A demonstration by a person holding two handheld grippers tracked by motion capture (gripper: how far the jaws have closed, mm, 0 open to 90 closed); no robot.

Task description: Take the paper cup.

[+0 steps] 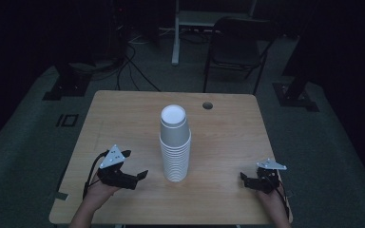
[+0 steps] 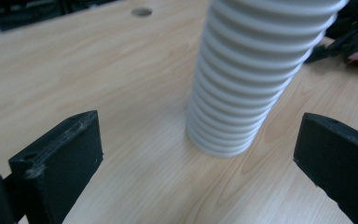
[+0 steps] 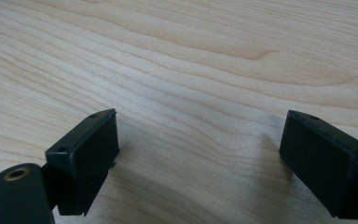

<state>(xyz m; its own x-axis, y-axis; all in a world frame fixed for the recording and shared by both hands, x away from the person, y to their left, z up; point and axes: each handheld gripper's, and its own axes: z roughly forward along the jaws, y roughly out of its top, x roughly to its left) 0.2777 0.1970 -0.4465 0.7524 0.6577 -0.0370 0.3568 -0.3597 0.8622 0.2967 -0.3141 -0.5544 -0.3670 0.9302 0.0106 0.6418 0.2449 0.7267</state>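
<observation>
Both your tongs — left tongs (image 1: 134, 165) and right tongs (image 1: 245, 179) — are spread, empty; nudge the tall cup stack (image 1: 175, 145) sideways and it topples across the desk (image 1: 228, 137).

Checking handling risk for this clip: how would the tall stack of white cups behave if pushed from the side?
The cup stack is tall on a narrow base, so it would probably tip. It looks thin-walled, likely light. Its ribbed rims may give some grip.

A stack of white cups (image 1: 175, 142) is set mid-table (image 1: 123, 109), flanked by the left gripper (image 1: 134, 165) and right gripper (image 1: 247, 179), both spread wide.
</observation>
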